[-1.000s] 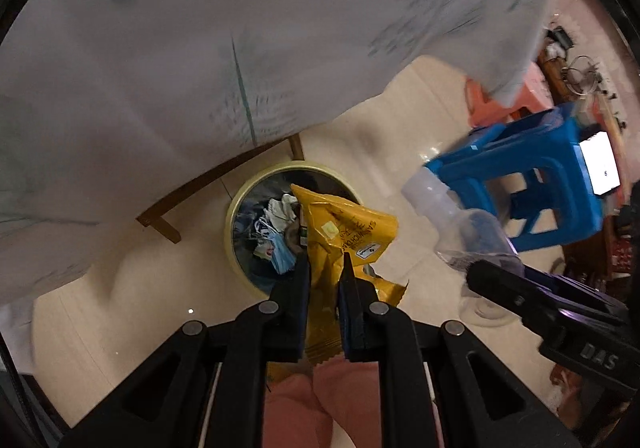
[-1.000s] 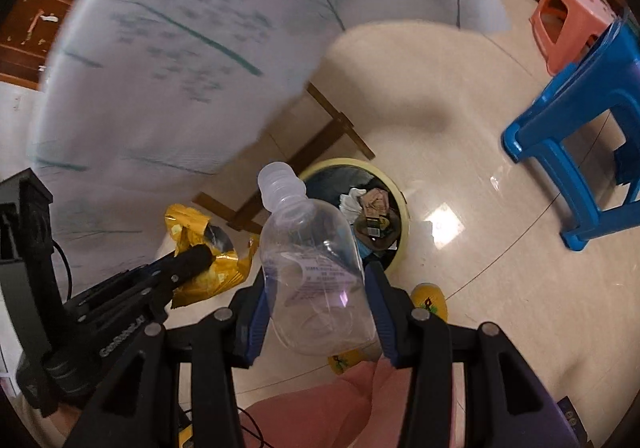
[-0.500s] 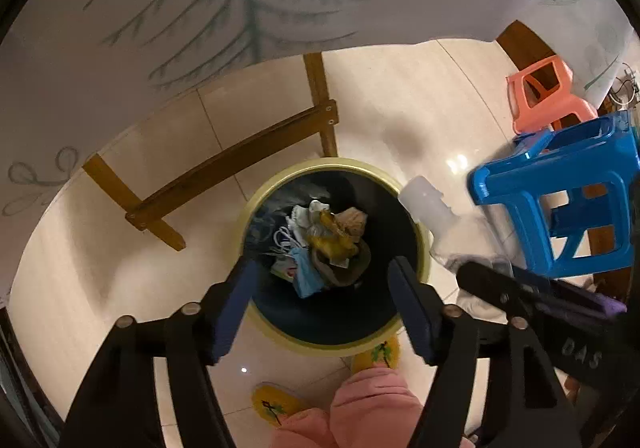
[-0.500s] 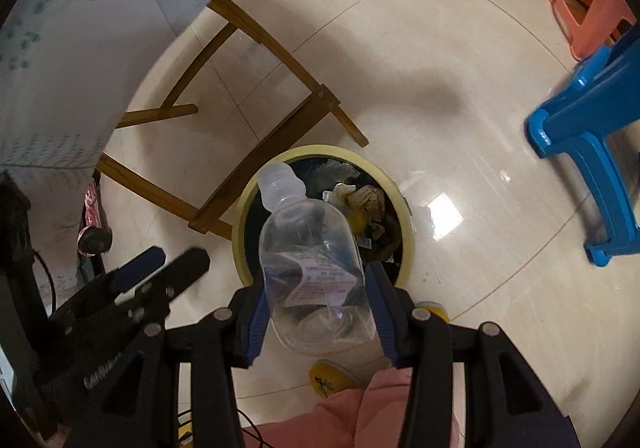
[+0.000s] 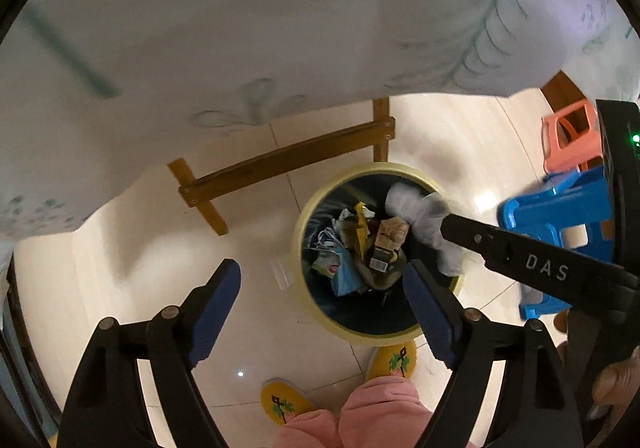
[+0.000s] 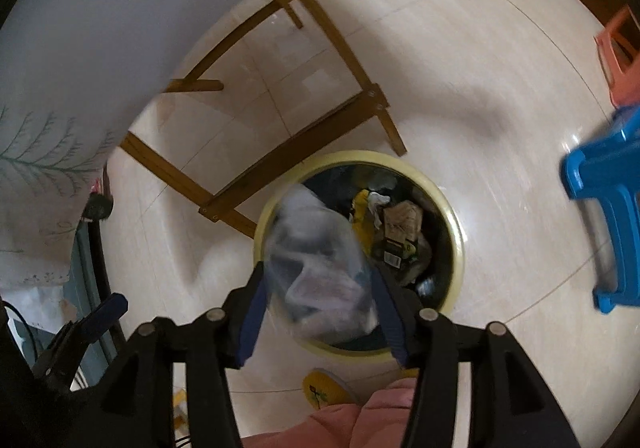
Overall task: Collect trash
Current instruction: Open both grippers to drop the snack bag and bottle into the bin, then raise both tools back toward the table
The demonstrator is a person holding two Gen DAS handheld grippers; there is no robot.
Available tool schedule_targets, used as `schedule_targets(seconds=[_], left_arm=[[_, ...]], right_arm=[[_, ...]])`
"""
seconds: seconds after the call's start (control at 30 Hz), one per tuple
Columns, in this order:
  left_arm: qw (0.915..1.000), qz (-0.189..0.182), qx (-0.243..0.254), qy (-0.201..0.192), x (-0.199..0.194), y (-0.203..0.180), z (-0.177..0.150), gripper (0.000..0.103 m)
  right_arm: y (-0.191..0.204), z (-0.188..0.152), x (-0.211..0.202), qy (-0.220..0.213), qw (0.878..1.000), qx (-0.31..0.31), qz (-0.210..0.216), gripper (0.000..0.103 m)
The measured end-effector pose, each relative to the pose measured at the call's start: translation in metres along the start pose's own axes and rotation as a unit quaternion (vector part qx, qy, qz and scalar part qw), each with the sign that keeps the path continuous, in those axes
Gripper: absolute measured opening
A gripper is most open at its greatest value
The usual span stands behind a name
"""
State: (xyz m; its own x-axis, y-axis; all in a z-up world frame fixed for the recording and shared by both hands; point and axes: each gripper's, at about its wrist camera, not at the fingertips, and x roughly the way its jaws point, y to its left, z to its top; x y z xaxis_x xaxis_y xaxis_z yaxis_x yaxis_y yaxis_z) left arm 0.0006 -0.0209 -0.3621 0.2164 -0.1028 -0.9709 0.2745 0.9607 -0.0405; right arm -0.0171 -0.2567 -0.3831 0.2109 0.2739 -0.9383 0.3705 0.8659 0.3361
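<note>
A round bin with a pale yellow rim [image 5: 308,216] [image 6: 456,232] stands on the floor below both grippers, with several pieces of trash in it. The yellow wrapper [image 5: 360,228] [image 6: 362,204] lies among them. My left gripper [image 5: 322,268] points down over the bin's near left edge, its jaws opening wide with nothing between them. My right gripper [image 6: 318,272] hangs over the bin, jaws opening. The clear plastic bottle [image 6: 316,248] [image 5: 420,212] sits between its pads, tilted and blurred, loose from them. One right finger [image 5: 520,256] crosses the left wrist view.
A wooden table frame [image 5: 288,164] under a white leaf-print cloth [image 5: 280,28] stands just behind the bin. A blue stool [image 5: 576,204] and an orange stool [image 5: 568,140] are at the right. A person's yellow slippers [image 5: 280,404] and pink trouser legs [image 5: 360,416] are in front.
My left gripper opened and the yellow wrapper dropped into the bin. Both grippers sank toward the bin. The right jaws widened and the bottle, sharp and upright before, now tilts and blurs.
</note>
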Motion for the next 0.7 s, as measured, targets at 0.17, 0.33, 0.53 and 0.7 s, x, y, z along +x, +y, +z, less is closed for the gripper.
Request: schedule_targets(seconds=[0.17,0.33,0.53,0.7], left_arm=[[0.9999,0.001,-0.015,-0.006,-0.017,0.010,-0.002,0.083],[0.9996,-0.006,-0.025,-0.014,-0.044,0.017,-0.003,0.083],[0.9990,-0.033,-0.030,-0.005,-0.098,0.020,-0.002,0.083],[0.9972,-0.061,-0.038,-0.017,-0.158,0.023,0.006,0.083]], right_arm=[[0.017,0.002,-0.012,-0.009,1.000,-0.024,0.000,0.071],[0.032,-0.001,-0.034,-0.018,0.999,-0.035,-0.008,0.071],[0.051,-0.006,-0.084,-0.036,0.998,-0.051,-0.021,0.071],[0.065,-0.012,-0.142,-0.044,0.998,-0.050,-0.018,0.071]])
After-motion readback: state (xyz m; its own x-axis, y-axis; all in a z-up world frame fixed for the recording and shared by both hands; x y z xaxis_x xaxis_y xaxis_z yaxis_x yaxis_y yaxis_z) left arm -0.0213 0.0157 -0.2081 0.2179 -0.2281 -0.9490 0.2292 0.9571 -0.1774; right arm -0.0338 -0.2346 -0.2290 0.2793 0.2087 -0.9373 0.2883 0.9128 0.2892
